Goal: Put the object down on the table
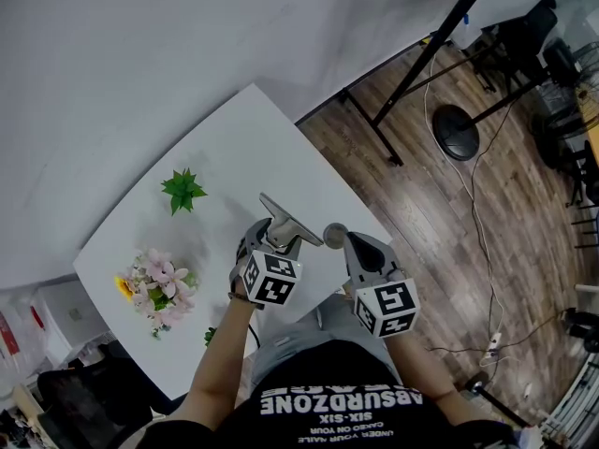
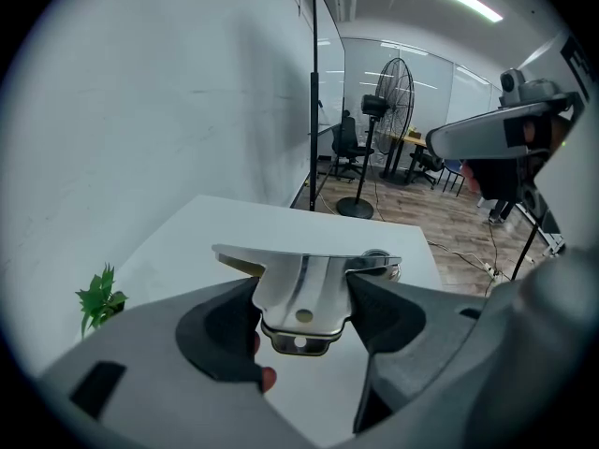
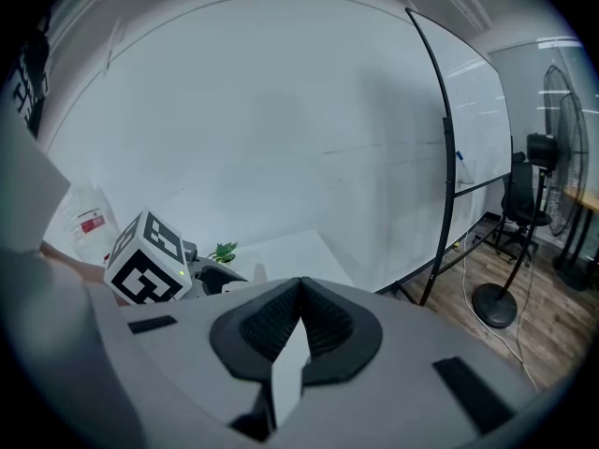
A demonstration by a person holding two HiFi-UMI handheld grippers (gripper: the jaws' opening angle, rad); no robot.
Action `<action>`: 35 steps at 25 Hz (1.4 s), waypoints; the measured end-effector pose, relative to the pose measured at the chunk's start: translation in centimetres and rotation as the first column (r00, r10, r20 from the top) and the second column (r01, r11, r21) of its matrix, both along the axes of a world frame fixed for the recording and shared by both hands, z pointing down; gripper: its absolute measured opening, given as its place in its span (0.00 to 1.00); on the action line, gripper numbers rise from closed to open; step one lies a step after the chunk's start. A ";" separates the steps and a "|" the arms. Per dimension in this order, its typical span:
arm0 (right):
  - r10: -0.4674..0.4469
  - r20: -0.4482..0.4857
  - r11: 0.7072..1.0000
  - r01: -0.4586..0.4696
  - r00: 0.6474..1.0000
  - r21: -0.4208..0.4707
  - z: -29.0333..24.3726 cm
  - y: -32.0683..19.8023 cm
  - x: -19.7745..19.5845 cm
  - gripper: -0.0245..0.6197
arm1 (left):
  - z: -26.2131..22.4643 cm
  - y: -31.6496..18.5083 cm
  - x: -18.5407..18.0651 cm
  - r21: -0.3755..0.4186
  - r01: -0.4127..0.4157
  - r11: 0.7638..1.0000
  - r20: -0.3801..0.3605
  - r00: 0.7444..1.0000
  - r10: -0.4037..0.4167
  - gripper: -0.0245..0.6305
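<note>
Above the near right part of the white counter (image 1: 234, 148), a shiny metal object (image 1: 290, 218) is being held in the left tongs (image 1: 281, 232). As is being shown in the left gripper view, its narrow lower tab is being pinched from both sides by the dark pads of the left tongs (image 2: 304, 297), while its flat upper part is being carried roughly level over the counter (image 2: 234, 223), not resting on it. A small round metal part (image 2: 374, 255) is being shown at its right end; whether it belongs to the object cannot be told. Beside it, the right tongs (image 1: 348, 241) are being held pressed together, with nothing being gripped between them (image 3: 299, 297). Farther back on the counter, a green plant sprig (image 1: 183, 191) and a bunch of pink flowers (image 1: 159, 288) are being displayed, well apart from the object.
</note>
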State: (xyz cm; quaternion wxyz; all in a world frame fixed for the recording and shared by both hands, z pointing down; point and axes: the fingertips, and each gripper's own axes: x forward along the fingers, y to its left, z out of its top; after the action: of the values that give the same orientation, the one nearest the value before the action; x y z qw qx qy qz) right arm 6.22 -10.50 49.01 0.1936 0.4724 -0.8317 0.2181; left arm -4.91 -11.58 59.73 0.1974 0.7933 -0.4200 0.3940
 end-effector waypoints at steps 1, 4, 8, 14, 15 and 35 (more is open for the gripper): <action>0.001 0.000 1.000 -0.001 1.000 -0.001 0.1 0.0 0.0 0.04 | 0.2 0.0 0.0 -0.003 -0.002 1.000 0.001 1.000 0.002 0.49; 0.006 -0.001 1.000 -0.006 1.000 -0.005 0.2 -0.1 0.2 0.04 | 0.7 -0.1 0.1 -0.013 -0.005 1.000 0.004 1.000 0.005 0.49; 0.010 -0.003 1.000 -0.010 1.000 -0.010 0.5 -0.2 0.4 0.04 | 1.2 -0.3 0.3 -0.024 -0.005 1.000 0.002 1.000 0.005 0.49; 0.012 -0.005 1.000 -0.012 1.000 -0.018 0.7 -0.5 0.4 0.04 | 2.2 -0.7 0.3 -0.045 -0.003 0.999 0.005 1.000 0.003 0.49; 0.012 -0.005 1.000 -0.012 1.000 -0.019 0.8 -0.6 0.3 0.04 | 2.4 -0.7 0.2 -0.048 -0.003 0.999 0.006 1.000 0.004 0.49; -0.003 -0.003 0.999 0.003 1.000 -0.042 1.6 -1.3 0.1 0.04 | 5.1 -1.2 0.4 -0.110 -0.015 0.994 0.031 0.999 0.019 0.49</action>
State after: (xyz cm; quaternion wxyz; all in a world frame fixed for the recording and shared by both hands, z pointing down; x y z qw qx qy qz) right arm 6.35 -11.84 50.61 0.2053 0.4673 -0.8273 0.2347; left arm -4.49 -12.77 64.83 0.2306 0.7785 -0.3940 0.4308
